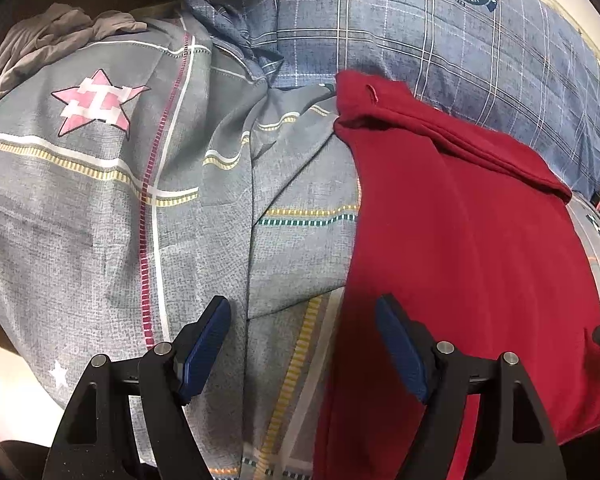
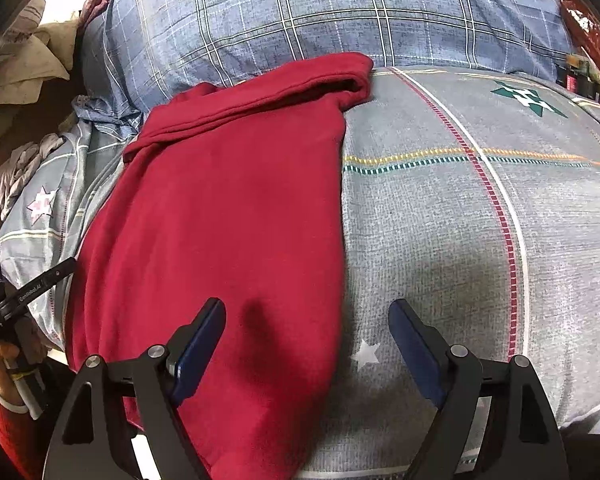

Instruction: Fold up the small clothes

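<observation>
A dark red garment [image 1: 472, 240] lies flat on the grey patterned bedsheet [image 1: 100, 200], long side running away from me, with its far end folded over into a thick band. My left gripper [image 1: 302, 320] is open and empty, hovering over the garment's near left edge. In the right wrist view the red garment [image 2: 228, 208] fills the left half. My right gripper [image 2: 308, 320] is open and empty above the garment's near right edge, its left finger over the red cloth and its right finger over the bedsheet [image 2: 440, 240].
A blue plaid pillow [image 1: 440, 40] lies behind the garment and also shows in the right wrist view [image 2: 320, 12]. A crumpled grey cloth [image 1: 60, 32] sits at the far left. The other handheld gripper [image 2: 24, 292] and a hand show at the left edge.
</observation>
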`<state>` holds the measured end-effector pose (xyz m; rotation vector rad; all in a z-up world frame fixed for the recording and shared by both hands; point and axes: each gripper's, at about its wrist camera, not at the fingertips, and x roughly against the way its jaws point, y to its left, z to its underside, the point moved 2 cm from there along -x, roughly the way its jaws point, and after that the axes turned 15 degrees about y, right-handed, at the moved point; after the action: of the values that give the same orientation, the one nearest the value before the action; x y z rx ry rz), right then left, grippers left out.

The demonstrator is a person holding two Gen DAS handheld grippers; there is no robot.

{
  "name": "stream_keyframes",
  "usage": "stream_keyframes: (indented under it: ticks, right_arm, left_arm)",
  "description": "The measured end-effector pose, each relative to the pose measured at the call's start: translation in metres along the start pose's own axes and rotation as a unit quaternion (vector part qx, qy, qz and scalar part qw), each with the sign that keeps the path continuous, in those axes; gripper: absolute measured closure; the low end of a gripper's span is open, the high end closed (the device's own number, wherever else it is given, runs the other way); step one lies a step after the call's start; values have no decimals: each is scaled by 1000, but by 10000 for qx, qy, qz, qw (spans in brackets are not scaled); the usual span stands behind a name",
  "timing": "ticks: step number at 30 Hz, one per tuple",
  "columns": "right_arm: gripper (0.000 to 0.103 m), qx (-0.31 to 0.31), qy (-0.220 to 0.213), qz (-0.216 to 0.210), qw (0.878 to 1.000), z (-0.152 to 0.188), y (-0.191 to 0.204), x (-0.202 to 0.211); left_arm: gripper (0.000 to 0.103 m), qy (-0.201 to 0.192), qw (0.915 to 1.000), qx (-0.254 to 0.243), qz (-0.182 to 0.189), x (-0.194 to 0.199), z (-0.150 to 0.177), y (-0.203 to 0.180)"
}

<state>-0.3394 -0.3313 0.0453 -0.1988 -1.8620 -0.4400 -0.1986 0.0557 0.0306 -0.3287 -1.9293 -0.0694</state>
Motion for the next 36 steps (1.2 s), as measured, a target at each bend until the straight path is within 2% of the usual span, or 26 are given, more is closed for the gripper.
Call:
stream_keyframes:
  ticks: [8, 9, 11, 12, 13, 14, 16, 19, 21, 23, 24, 25, 27, 29, 34, 36]
  right_arm:
    - [19, 226, -79, 174, 9996, -4, 9, -5]
    - [22, 300, -111, 240, 9992, -5, 10, -6]
    - [44, 358, -214, 513, 9978, -8, 12, -7]
    - [72, 393, -275, 619, 9969, -10, 12, -6]
    - [87, 430, -277, 570, 9971, -10, 13, -5]
    - [88, 428, -241, 451, 9978, -11, 12, -4]
    - [93, 414, -263, 487, 9976, -10, 10, -1]
    - [94, 300, -277, 470, 9981, -6, 3, 2]
    - [94, 256, -219, 405, 9986, -4, -2, 5]
    - [88, 279, -168, 250, 9992, 0, -4, 13]
    - [83, 242, -122, 156, 9995, 1, -6, 16]
    - [67, 192, -53, 24, 9998, 2, -10, 18]
    - [45, 95, 125, -418, 9990, 7, -18, 22]
    - [44, 79, 294, -661, 9973, 15, -22, 22]
    - [44, 240, 671, -924, 9932, 34, -18, 7]
    - [44, 336, 696, -1055, 9914, 40, -13, 3]
  left_arm:
    - [29, 83, 9999, -71, -23, -4, 3, -2]
    - [29, 132, 9998, -113, -9, -6, 4, -4]
    - [32, 204, 9996, -214, 38, -9, 4, -9]
    - [35, 221, 9994, -258, 43, -10, 4, -11]
    - [37, 213, 9993, -307, 16, -10, 4, -13]
    - [38, 194, 9992, -346, -16, -10, 5, -14]
    - [40, 230, 9992, -313, 22, -9, 6, -12]
    - [38, 284, 9994, -169, 100, -5, 11, -8]
    - [38, 314, 9994, -133, 23, -4, 18, -6]
    - [36, 262, 9995, -158, -98, -1, 24, -7]
    - [35, 262, 9994, -169, -138, 0, 26, -8]
    - [35, 331, 9992, -134, -197, 1, 28, -9]
    - [35, 347, 9991, -120, -193, 2, 29, -10]
    - [35, 358, 9991, -95, -182, 2, 30, -11]
    - [35, 375, 9991, -91, -178, 6, 35, -12]
    - [34, 382, 9991, -91, -167, 7, 37, -12]
